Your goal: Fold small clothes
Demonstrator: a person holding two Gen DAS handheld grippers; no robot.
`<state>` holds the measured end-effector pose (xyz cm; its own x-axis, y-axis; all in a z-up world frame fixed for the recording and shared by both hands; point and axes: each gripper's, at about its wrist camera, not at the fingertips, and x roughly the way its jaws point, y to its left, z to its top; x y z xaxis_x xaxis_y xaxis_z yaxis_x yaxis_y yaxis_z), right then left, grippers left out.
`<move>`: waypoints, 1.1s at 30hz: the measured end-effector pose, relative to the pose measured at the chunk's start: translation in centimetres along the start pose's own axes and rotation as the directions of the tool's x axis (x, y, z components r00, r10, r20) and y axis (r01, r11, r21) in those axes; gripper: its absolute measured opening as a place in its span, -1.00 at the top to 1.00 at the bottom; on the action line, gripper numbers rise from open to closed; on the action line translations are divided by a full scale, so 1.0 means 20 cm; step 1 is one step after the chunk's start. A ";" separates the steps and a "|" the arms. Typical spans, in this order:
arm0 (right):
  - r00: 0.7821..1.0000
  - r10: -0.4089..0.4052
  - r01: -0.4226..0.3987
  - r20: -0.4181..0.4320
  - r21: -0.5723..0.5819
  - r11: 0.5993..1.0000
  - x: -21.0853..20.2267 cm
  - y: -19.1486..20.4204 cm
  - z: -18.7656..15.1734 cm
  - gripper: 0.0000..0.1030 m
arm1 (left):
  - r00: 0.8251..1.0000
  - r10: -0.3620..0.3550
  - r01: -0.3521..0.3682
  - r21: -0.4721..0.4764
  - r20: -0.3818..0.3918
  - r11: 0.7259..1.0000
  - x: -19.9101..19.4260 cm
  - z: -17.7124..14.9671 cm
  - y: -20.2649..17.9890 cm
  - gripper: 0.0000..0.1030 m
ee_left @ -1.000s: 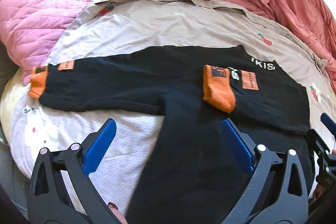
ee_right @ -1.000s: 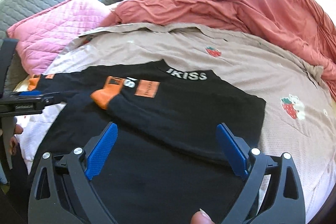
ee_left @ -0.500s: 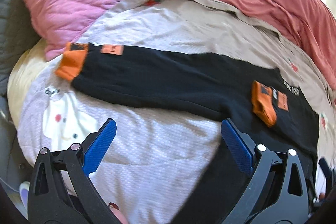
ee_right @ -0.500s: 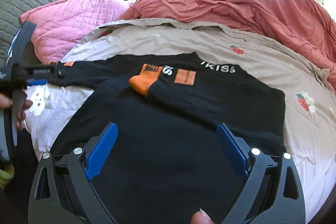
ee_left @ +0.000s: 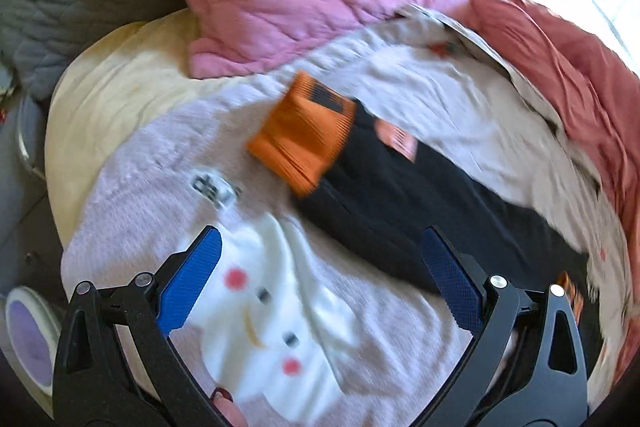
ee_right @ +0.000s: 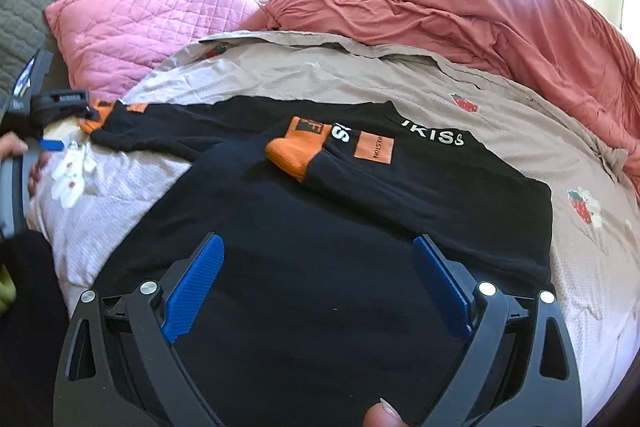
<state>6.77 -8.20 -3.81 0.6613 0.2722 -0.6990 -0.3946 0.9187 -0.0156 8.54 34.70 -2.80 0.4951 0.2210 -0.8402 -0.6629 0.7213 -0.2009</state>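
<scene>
With the unfolded sleeve (ee_left: 420, 203) running away up-left to its orange cuff (ee_left: 304, 139), left hand-held gripper (ee_left: 320, 287) is nearer, both hand-held grippers spread, empty.

The left gripper (ee_left: 320, 283) is a black plastic frame with triangular cut-outs, silver round screw heads and two blue textured finger pads (ee_left: 188, 287). The right gripper (ee_right: 316, 283) has matching parts, and just below its frame shows a bare thumb tip (ee_right: 380, 415) with a pale nail.
</scene>
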 end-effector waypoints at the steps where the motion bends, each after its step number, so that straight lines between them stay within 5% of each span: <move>1: 1.000 -0.001 0.001 -0.008 0.005 1.000 0.01 -0.01 -0.01 -0.83 | 1.000 -0.004 0.004 -0.018 0.005 1.000 0.02 0.02 0.02 -0.81; 8: 0.999 -0.021 0.022 -0.030 0.027 0.999 0.09 -0.12 -0.03 -0.83 | 0.999 -0.036 0.036 -0.035 0.027 0.999 0.14 0.10 -0.01 -0.47; 13: 0.998 -0.064 0.065 -0.024 0.017 0.998 0.13 -0.18 -0.03 -0.83 | 0.999 0.027 -0.026 -0.028 0.027 0.999 0.24 0.11 -0.05 0.48; 16: 0.997 -0.065 0.066 -0.031 0.039 0.997 0.15 -0.22 -0.02 -0.83 | 0.998 0.015 -0.013 -0.038 0.054 0.999 0.21 0.11 -0.07 0.78; 22: 0.999 -0.041 0.043 -0.029 0.086 0.995 0.15 -0.27 0.02 -0.83 | 0.981 -0.107 0.095 0.080 0.161 0.992 -0.04 0.06 -0.28 0.81; 33: 0.995 -0.095 0.086 0.038 0.187 0.979 0.02 -0.48 0.10 -0.83 | 0.951 -0.301 0.269 0.290 0.073 0.919 -0.23 -0.22 -0.82 0.91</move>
<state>12.19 -16.25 -2.51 0.7193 0.1947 -0.6669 -0.2100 0.9760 0.0585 14.70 19.01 2.15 0.7116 0.0408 -0.7014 -0.3130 0.9122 -0.2645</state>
